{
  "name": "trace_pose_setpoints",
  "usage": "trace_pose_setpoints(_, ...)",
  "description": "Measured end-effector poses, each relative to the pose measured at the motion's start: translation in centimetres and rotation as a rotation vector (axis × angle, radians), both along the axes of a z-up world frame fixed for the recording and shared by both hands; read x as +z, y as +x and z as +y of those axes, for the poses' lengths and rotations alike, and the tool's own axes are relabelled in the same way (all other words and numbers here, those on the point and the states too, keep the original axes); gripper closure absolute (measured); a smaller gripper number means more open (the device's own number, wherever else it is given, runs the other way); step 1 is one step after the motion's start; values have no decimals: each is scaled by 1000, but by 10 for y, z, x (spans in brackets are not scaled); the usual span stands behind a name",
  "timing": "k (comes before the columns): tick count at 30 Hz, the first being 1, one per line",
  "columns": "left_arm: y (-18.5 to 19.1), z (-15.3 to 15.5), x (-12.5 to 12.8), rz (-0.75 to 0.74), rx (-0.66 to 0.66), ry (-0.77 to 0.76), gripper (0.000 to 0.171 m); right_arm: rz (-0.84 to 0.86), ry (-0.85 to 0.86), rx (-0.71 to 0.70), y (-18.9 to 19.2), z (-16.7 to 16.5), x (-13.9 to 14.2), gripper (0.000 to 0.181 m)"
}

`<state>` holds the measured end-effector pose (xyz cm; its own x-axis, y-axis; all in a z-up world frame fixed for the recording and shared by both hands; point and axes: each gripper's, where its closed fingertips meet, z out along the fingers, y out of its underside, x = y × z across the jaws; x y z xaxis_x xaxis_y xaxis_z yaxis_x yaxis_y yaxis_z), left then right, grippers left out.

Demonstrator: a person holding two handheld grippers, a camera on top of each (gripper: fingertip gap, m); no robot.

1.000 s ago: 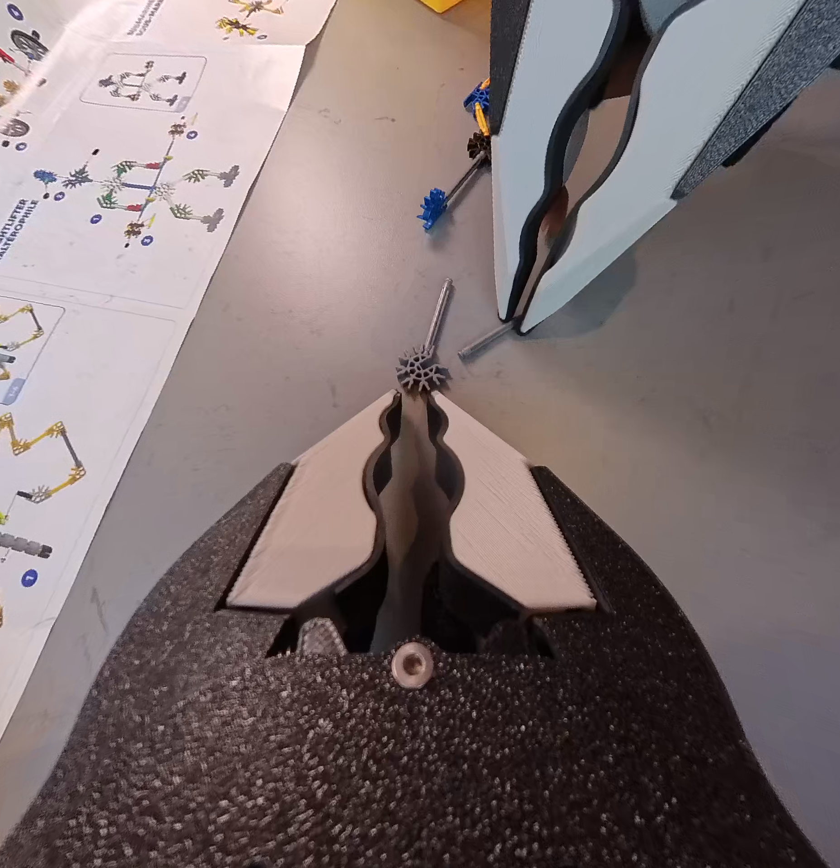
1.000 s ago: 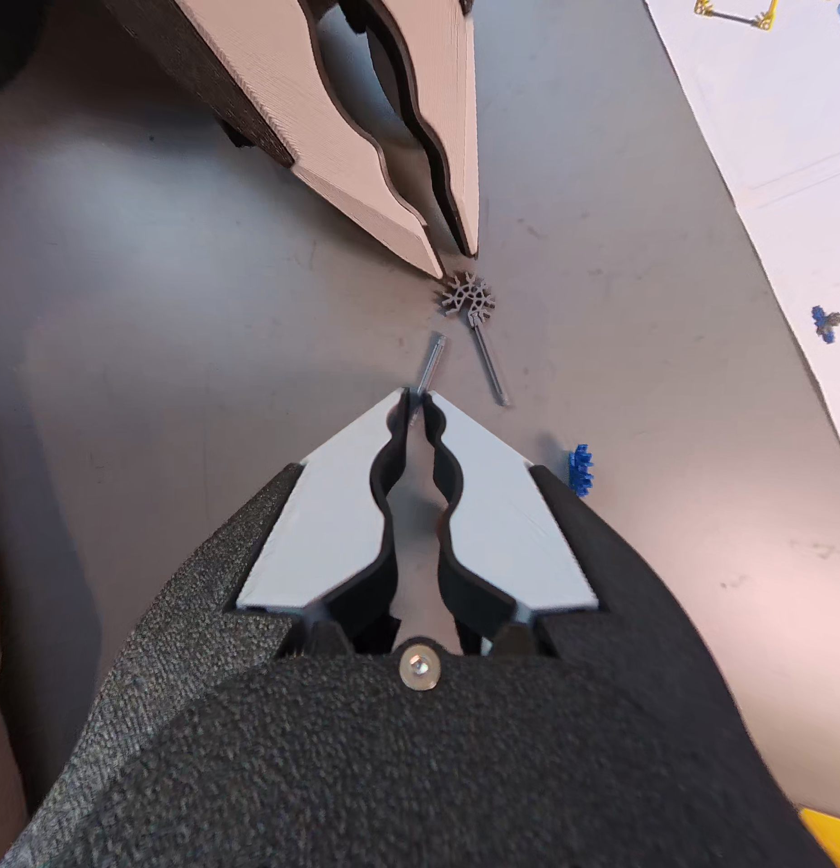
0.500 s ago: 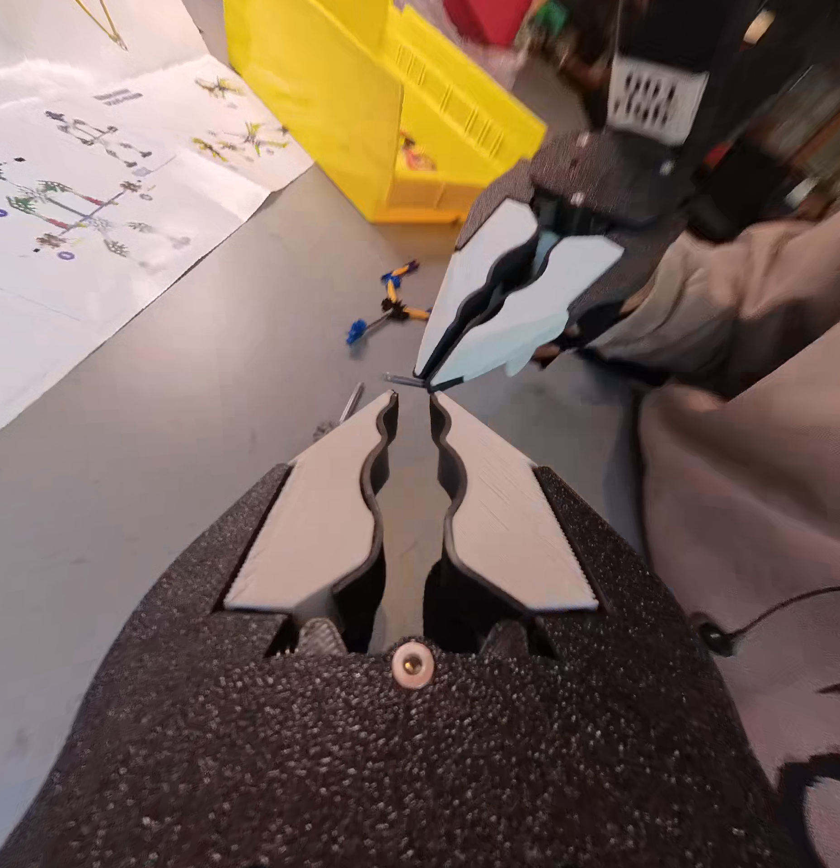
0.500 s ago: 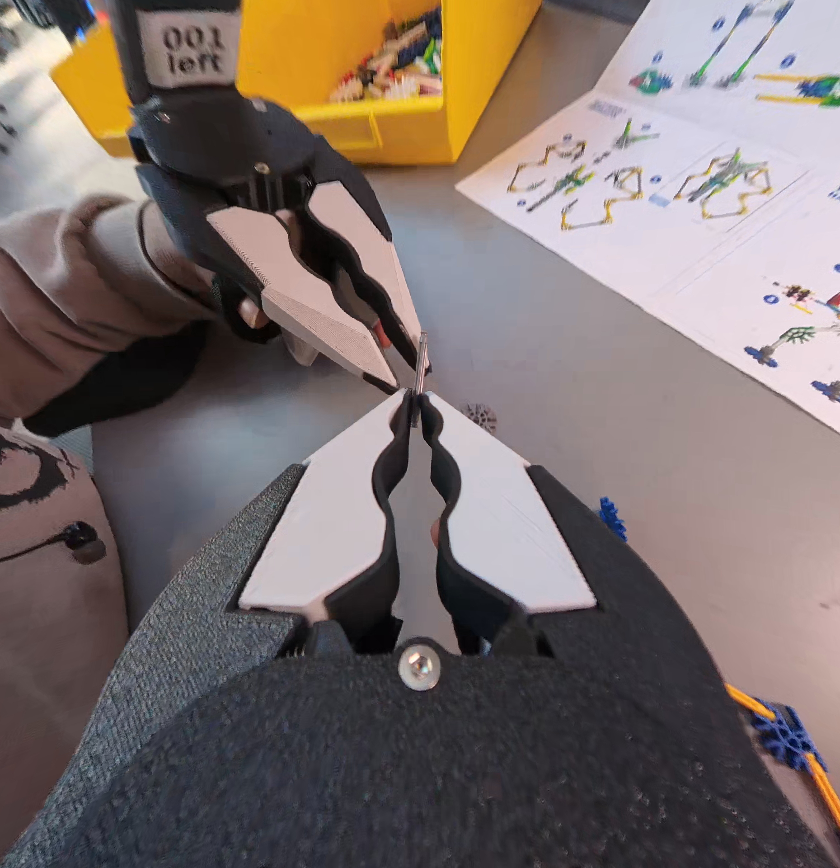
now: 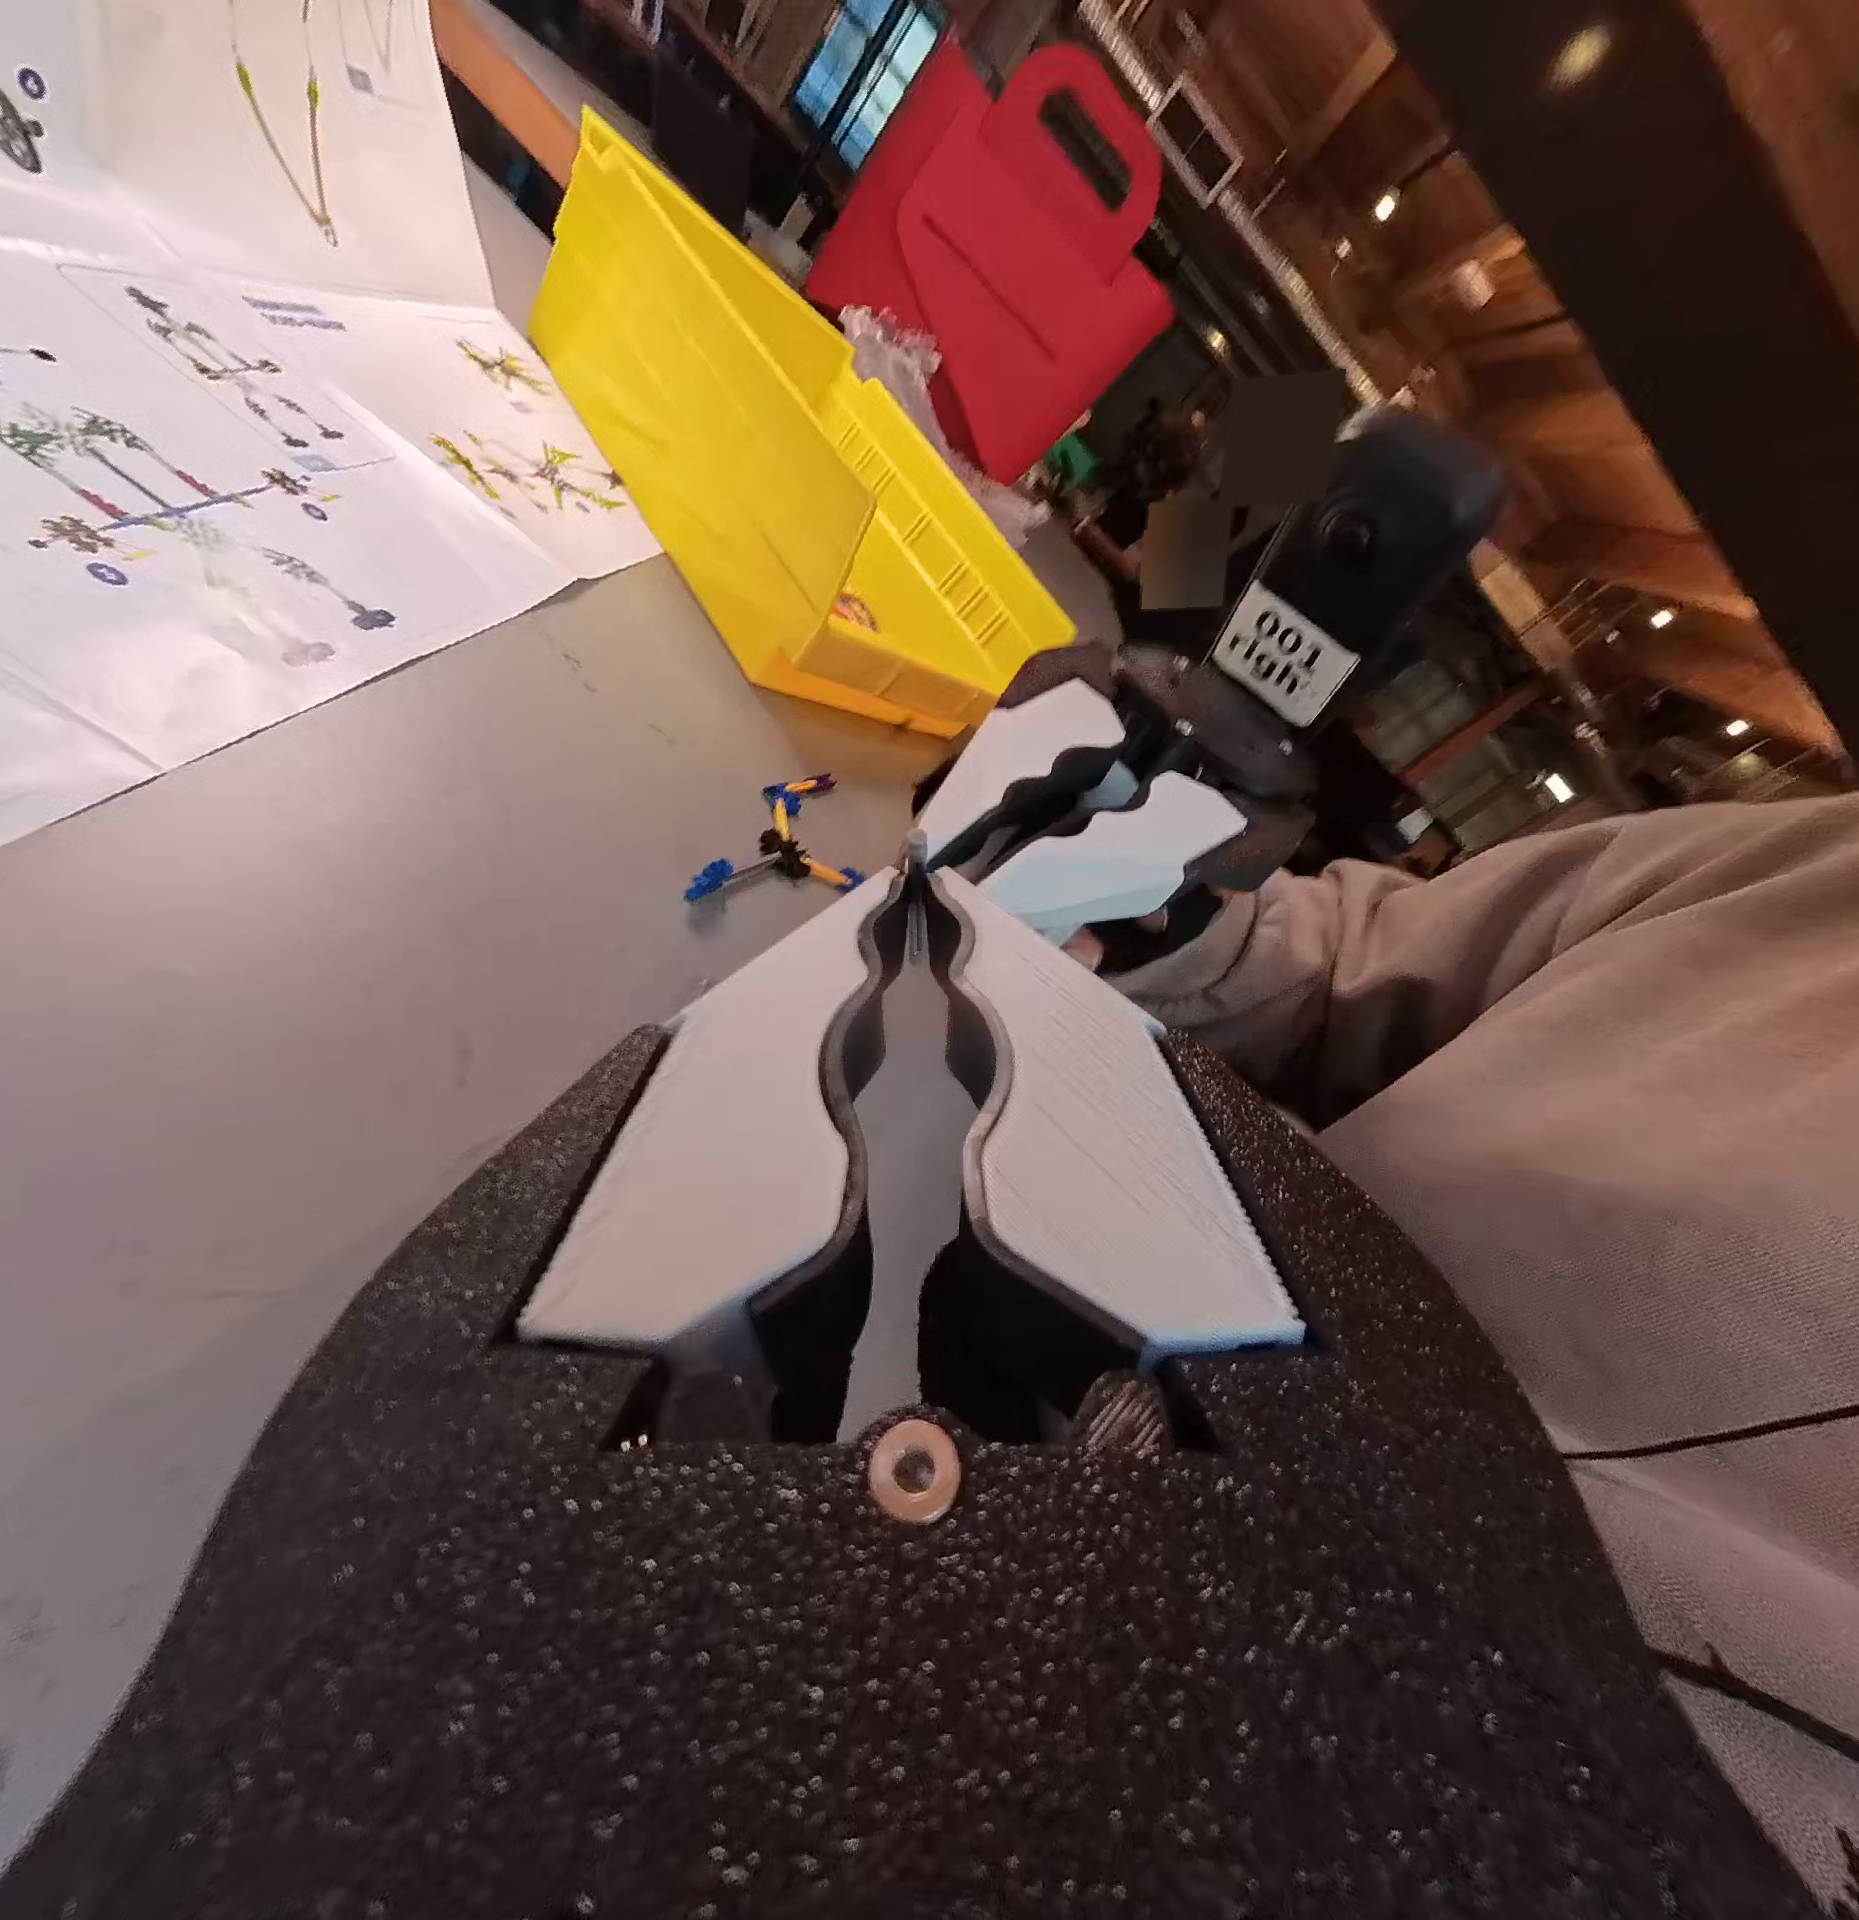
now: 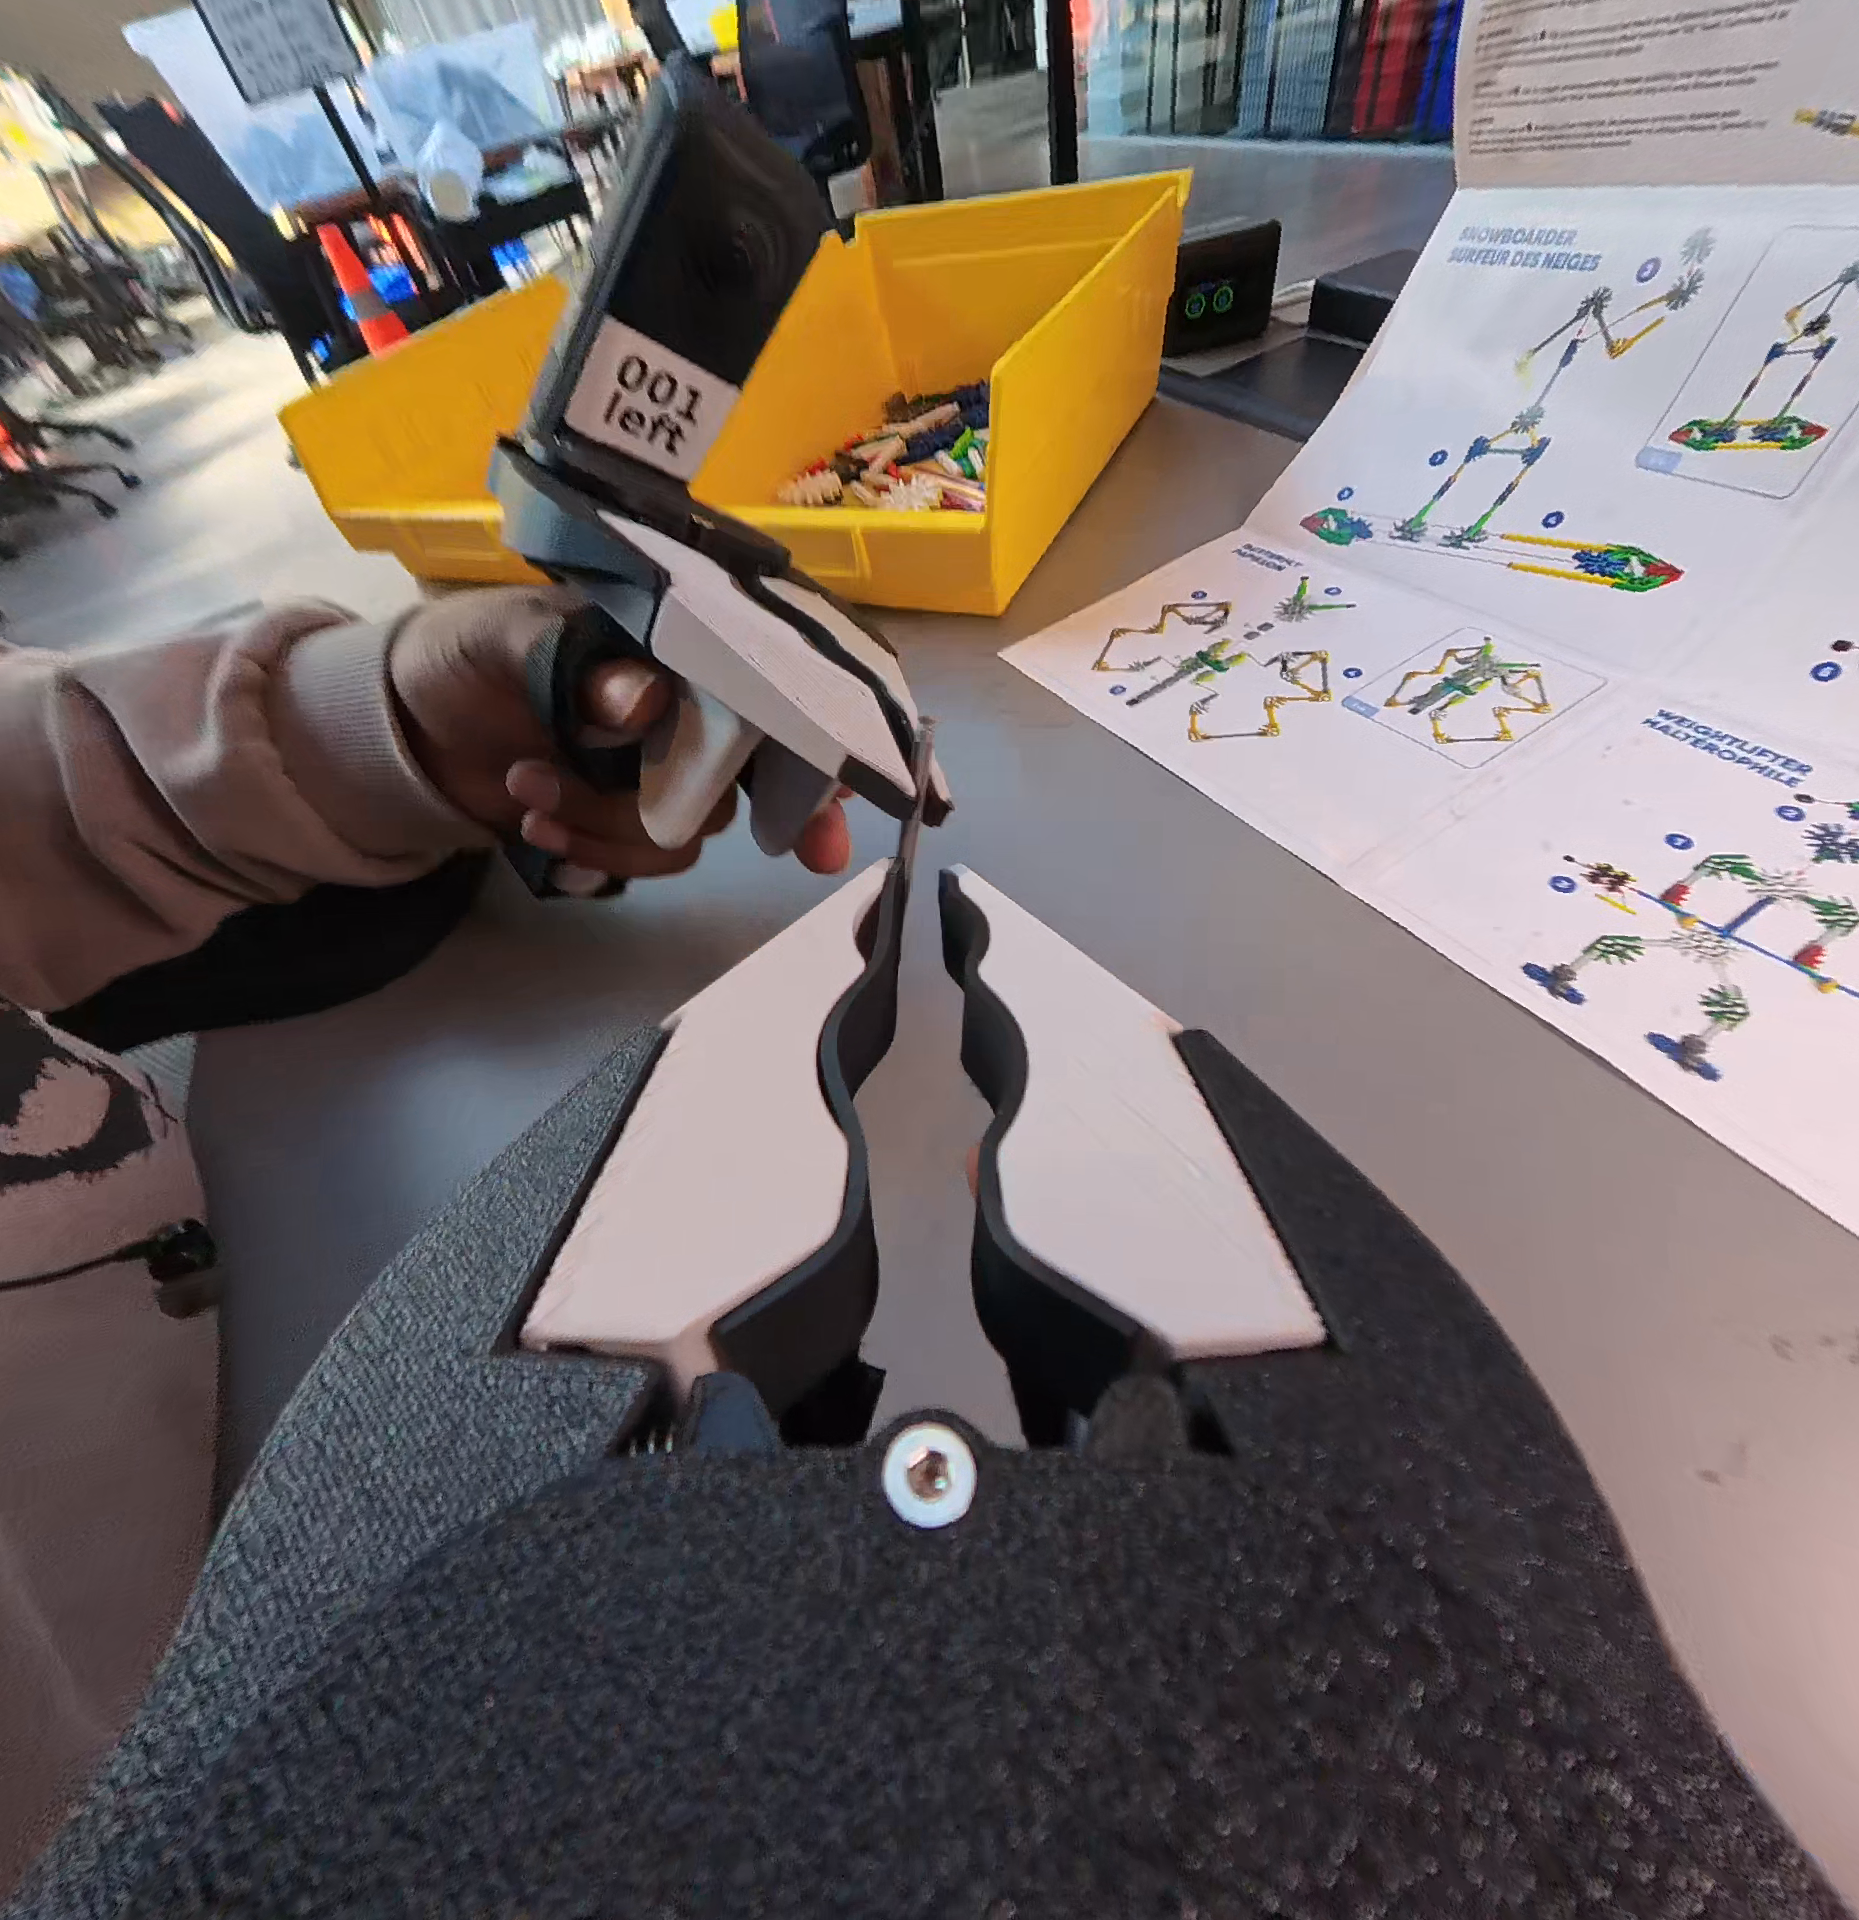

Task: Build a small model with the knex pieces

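Pinching a grey rod [image 5: 916, 914] right at the tips of the left tongs [image 5: 914, 883], clamped shut on it, with a short stub and its slightly broader pale end poking out past the tips. Thin, straight, dull metallic grey, no thicker than a wire against the white fingers. Held up off the worktop [image 5: 281, 987], in the air between the two tools.

Seen from the other side: slanting down from the left tongs into the mouth of the right tongs [image 6: 917, 875], lower end lying along the black inner edge of the left-side finger [image 6: 779, 1091]. Parted there by a narrow gap, not gripping, with daylight showing between the rod and the opposite tip. Tip to tip, very nearly touching.

Wrapped around the left tool's handle, a hand [image 6: 551, 727] in a beige sleeve [image 6: 177, 769].

Behind all this, a yellow bin [image 6: 1070, 416] on the worktop with loose pieces [image 6: 904, 457] of many colours heaped inside. To the right, spread flat and partly propped up, a white instruction sheet [image 6: 1527, 644] printed with coloured stick-figure models. Lying alone on the grey surface, near the bin, a small blue and yellow assembly [image 5: 774, 847]. Farther back, beyond the bin, a red case [image 5: 998, 281] with a handle slot.
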<state>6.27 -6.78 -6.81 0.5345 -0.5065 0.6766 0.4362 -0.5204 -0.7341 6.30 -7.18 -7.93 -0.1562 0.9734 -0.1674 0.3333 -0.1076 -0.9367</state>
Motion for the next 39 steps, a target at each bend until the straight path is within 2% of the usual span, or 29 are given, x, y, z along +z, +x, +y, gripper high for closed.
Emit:
trace_pose_setpoints(2,-2,-4,-15,141,-45,-64,169,-126,104,96,7,5,-17,169)
trace_pose_setpoints(5,-8,-12,-50,420,-99,-194,169,-402,266,207,21,25,-62,161)
trace_pose_setpoints(7,-9,-16,-68,530,-125,-261,169,-482,315,237,20,31,-77,161)
trace_pose_setpoints(10,-5,-19,-80,565,-154,-314,169,-593,291,286,19,27,-91,158)
trace_pose_setpoints(14,-4,-20,-83,580,-155,-330,169,-654,181,290,23,23,-90,158)
trace_pose_setpoints(18,-3,-23,-86,590,-168,-346,169,-628,147,335,37,1,-89,158)
trace_pose_setpoints(24,-4,-24,-87,650,-216,-388,169,-504,115,404,41,-34,-79,158)
trace_pose_setpoints(30,-6,-20,-91,807,-314,-483,169,-395,49,330,34,-11,-58,159)
trace_pose_setpoints(36,-8,-15,-103,984,-399,-592,169,-364,71,299,40,2,-57,159)
trace_pose_setpoints(39,-8,-14,-104,1007,-409,-620,169,-360,83,291,43,7,-56,159)
